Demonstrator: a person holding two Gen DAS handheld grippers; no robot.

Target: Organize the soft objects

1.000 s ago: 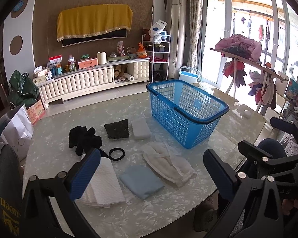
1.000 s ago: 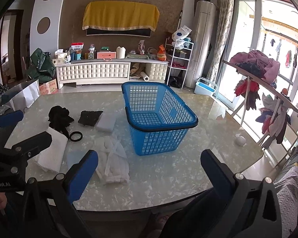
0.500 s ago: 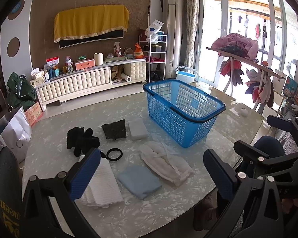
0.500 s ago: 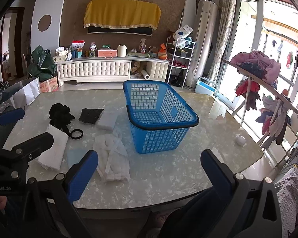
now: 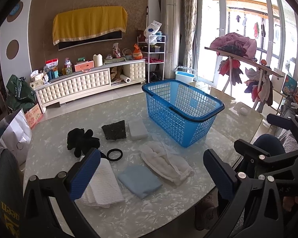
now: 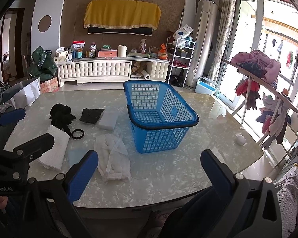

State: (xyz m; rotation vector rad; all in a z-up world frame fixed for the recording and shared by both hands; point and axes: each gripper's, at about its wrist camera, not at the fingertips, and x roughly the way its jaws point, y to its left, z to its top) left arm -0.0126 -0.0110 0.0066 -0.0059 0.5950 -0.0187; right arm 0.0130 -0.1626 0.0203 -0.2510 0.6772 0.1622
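L gripper (image 5: 151, 170) wide, holds nothing | R gripper (image 6: 149, 170) wide, holds nothing | soft cloths: white towel (image 5: 103, 184), blue cloth (image 5: 140, 180), black glove (image 5: 81, 139) on shiny marble table (image 5: 129, 214) | blue basket (image 6: 159, 117) mid-table, nothing in it | living rm, TV w/ yellow cover (image 6: 122, 15), clothes rack (image 6: 268, 91) by window

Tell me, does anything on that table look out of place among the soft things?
Two things stand out. A black ring lies between the black glove and the white towel; it looks rigid, not soft. A small white ball sits alone near the table's far right edge. The blue basket holds nothing.
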